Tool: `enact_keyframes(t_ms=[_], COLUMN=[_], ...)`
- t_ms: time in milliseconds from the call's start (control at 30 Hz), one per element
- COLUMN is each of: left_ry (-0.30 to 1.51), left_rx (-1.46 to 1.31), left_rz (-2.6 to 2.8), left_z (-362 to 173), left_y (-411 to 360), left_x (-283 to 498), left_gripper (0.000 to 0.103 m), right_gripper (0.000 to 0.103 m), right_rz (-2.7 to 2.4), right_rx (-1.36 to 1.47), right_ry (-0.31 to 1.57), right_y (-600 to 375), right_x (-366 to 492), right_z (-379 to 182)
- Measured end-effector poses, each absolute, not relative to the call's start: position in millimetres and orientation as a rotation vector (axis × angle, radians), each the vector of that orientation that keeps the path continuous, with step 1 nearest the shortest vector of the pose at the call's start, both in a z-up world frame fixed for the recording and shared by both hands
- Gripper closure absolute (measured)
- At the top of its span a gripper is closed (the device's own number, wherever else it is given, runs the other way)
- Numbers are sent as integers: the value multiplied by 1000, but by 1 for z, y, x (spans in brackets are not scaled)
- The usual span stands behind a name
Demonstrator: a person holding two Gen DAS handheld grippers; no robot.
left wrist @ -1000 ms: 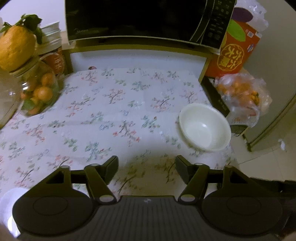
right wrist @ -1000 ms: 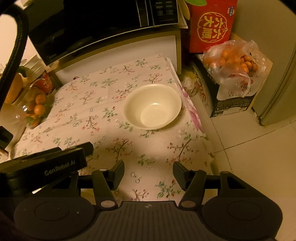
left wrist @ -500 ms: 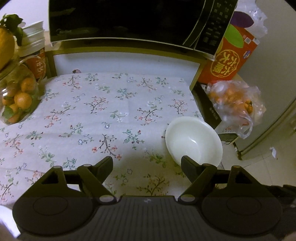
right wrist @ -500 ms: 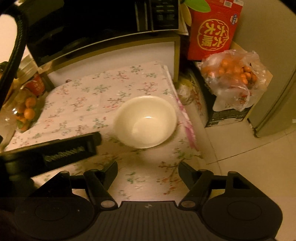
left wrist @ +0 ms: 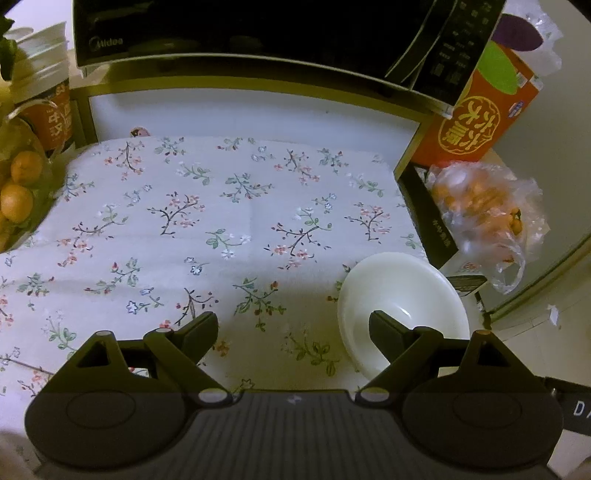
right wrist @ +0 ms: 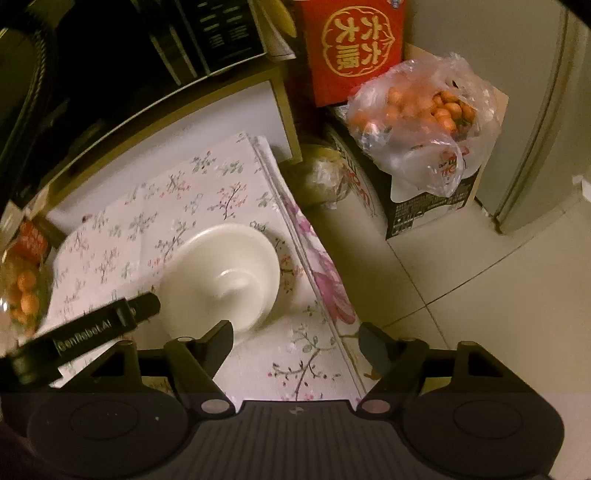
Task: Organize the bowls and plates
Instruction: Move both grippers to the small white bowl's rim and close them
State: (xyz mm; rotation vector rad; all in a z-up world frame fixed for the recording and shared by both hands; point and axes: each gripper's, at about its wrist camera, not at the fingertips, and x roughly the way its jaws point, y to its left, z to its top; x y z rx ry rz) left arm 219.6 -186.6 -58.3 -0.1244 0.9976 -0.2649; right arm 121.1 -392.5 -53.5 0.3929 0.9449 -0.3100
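Observation:
A white bowl [left wrist: 399, 295] sits upright near the right edge of the floral tablecloth [left wrist: 221, 221]. My left gripper [left wrist: 293, 325] is open and low over the table; its right finger stands in front of the bowl's hollow, its left finger over bare cloth. In the right wrist view the bowl [right wrist: 221, 273] lies ahead and to the left of my open, empty right gripper [right wrist: 295, 336], whose left finger is at the bowl's near rim. The left gripper's body [right wrist: 85, 332] shows there, beside the bowl's left side.
A microwave [left wrist: 258, 33] sits on a shelf behind the table. A red box [left wrist: 476, 122] and a bag of oranges [left wrist: 484, 210] on a dark carton stand to the right. A jar of oranges [left wrist: 18, 192] is at the left. Tiled floor [right wrist: 480, 295] lies right of the table edge.
Both grippers moved forward and closer to the bowl. The left gripper's right finger now overlaps the bowl. The right gripper swung right, so the bowl shifted left in its view.

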Motion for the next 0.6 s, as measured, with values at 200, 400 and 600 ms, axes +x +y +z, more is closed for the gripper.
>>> enact_keyframes(t_ms=[200, 400, 600], left_ry=[1006, 1022, 1016], left_rx=[-144, -154, -133], left_rz=[-257, -258, -283], left_z=[-63, -70, -73], left_y=[-188, -189, -196], left_x=[228, 233, 230], left_gripper=[17, 18, 44], right_gripper=[42, 44, 58], right_rz=[-310, -303, -304], right_rx=[459, 472, 489], right_ry=[964, 969, 968], right_y=[-397, -395, -399], right_x=[133, 140, 145], right_z=[-66, -72, -78])
